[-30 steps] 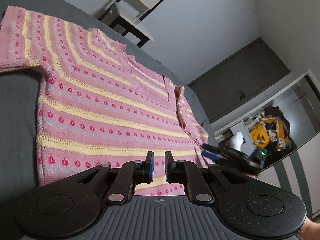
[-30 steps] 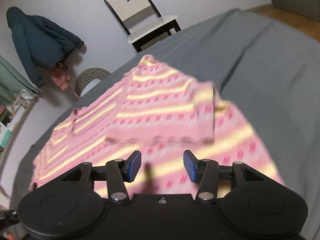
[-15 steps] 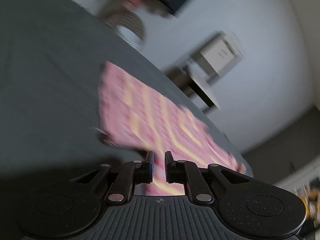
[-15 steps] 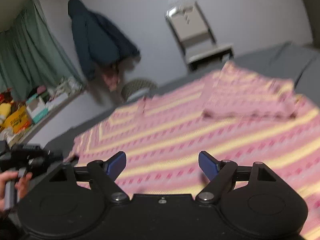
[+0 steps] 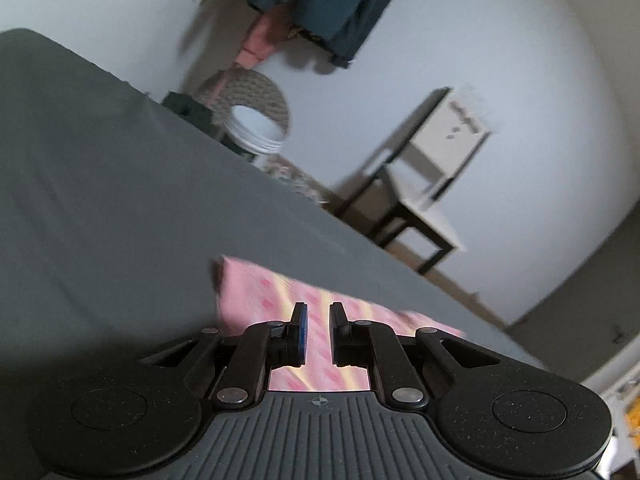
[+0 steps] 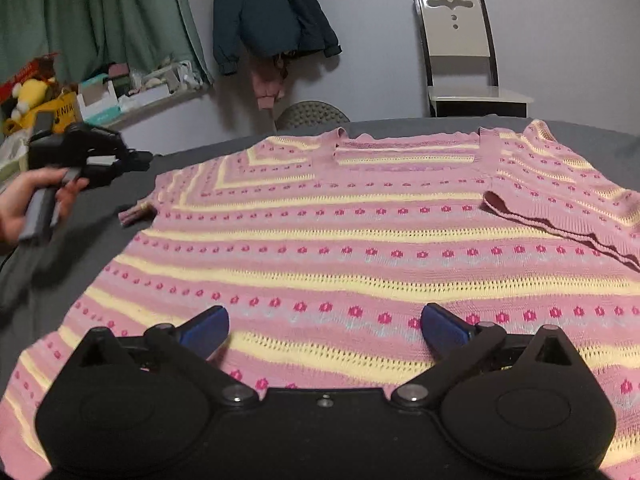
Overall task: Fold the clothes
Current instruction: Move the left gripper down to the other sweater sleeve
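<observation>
A pink knitted sweater (image 6: 360, 240) with yellow stripes and red dots lies flat on the grey bed (image 6: 100, 208), neck toward the far wall. Its right sleeve (image 6: 560, 208) is folded over the body. The left sleeve (image 6: 136, 214) shows only as a small bunched end. My right gripper (image 6: 324, 320) hangs wide open just above the hem with nothing between its fingers. A hand holds my left gripper (image 6: 140, 157) above the bed beside the left shoulder. In the left wrist view its jaws stand almost together, empty, over a blurred sweater edge (image 5: 256, 292).
A chair (image 6: 460, 52) stands against the wall beyond the bed, with a dark blue jacket (image 6: 268, 12) hanging and a woven basket (image 6: 312, 114) below it. A cluttered shelf (image 6: 60, 96) and green curtain are at the left. Bare grey bedcover (image 5: 100, 200) spreads left of the sweater.
The left gripper swung away from the hem to the left shoulder side, its view turning to the wall. The right gripper opened wider and now faces across the sweater from the hem.
</observation>
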